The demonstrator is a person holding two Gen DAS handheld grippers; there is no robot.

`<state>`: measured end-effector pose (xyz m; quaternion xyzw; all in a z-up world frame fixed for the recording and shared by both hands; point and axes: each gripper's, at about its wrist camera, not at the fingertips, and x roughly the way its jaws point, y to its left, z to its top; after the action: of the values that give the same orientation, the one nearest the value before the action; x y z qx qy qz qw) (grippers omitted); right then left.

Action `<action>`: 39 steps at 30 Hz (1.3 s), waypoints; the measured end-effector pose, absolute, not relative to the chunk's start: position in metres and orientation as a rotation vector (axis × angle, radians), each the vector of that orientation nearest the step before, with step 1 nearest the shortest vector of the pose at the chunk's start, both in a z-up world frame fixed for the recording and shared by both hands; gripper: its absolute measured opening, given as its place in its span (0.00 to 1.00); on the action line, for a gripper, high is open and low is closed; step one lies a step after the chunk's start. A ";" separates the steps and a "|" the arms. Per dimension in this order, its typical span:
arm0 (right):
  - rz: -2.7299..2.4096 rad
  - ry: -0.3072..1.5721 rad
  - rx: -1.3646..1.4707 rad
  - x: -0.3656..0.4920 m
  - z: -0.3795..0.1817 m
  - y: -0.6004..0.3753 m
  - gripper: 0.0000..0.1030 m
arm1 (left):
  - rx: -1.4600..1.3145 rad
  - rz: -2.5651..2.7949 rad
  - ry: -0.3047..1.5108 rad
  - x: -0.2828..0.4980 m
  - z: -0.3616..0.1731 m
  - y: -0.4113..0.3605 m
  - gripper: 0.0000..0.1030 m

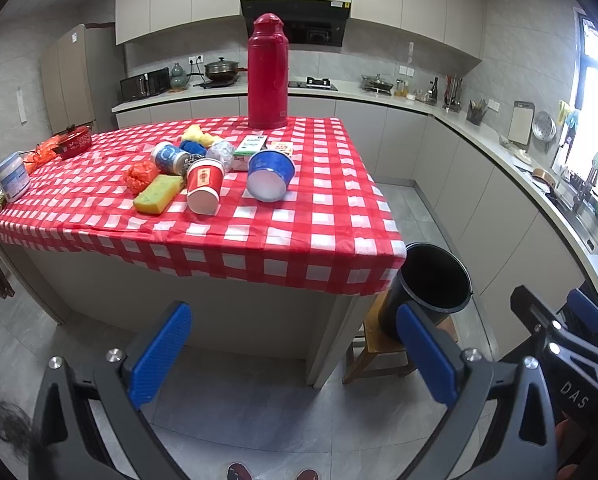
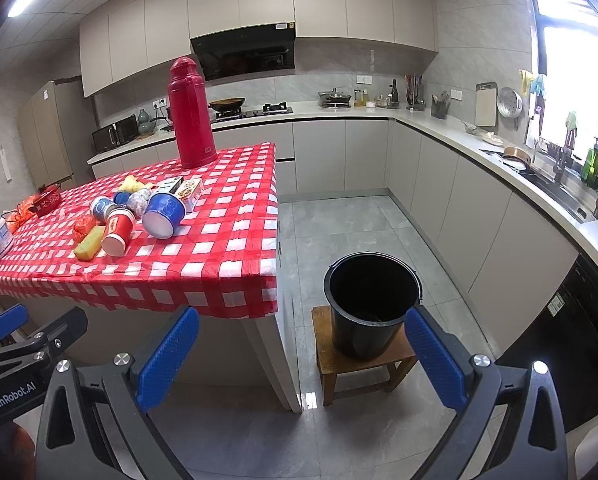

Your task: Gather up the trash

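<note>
A pile of trash lies on the red-checked table [image 1: 299,236]: a tipped blue paper bowl [image 1: 270,174], a tipped red cup [image 1: 204,186], a yellow sponge [image 1: 157,194], an orange wrapper [image 1: 141,175], a blue-white can [image 1: 168,157] and small cartons [image 1: 251,146]. The same pile shows in the right wrist view, with the bowl [image 2: 163,210] and the cup [image 2: 117,230]. A black bucket [image 2: 373,304] stands open on a wooden stool [image 2: 363,364] right of the table. My left gripper [image 1: 295,354] and right gripper [image 2: 301,362] are both open and empty, held low in front of the table.
A tall red thermos [image 1: 267,74] stands at the table's far edge. A white jar [image 1: 13,176] and a red pot [image 1: 73,142] sit at the table's left end. Kitchen counters [image 2: 499,152] run along the back and right walls. Grey floor tiles [image 2: 339,220] lie between table and counters.
</note>
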<state>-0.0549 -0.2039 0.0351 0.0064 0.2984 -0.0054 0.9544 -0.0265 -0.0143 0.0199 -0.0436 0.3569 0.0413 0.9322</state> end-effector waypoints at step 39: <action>0.027 0.607 0.008 -0.036 0.035 -0.196 1.00 | -0.095 0.133 0.732 -0.011 0.018 0.008 1.00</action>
<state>-0.0355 -0.1957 0.0354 0.0040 0.2987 0.0135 0.9542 -0.0114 0.0077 0.0184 -0.0466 0.3575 0.0648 0.9305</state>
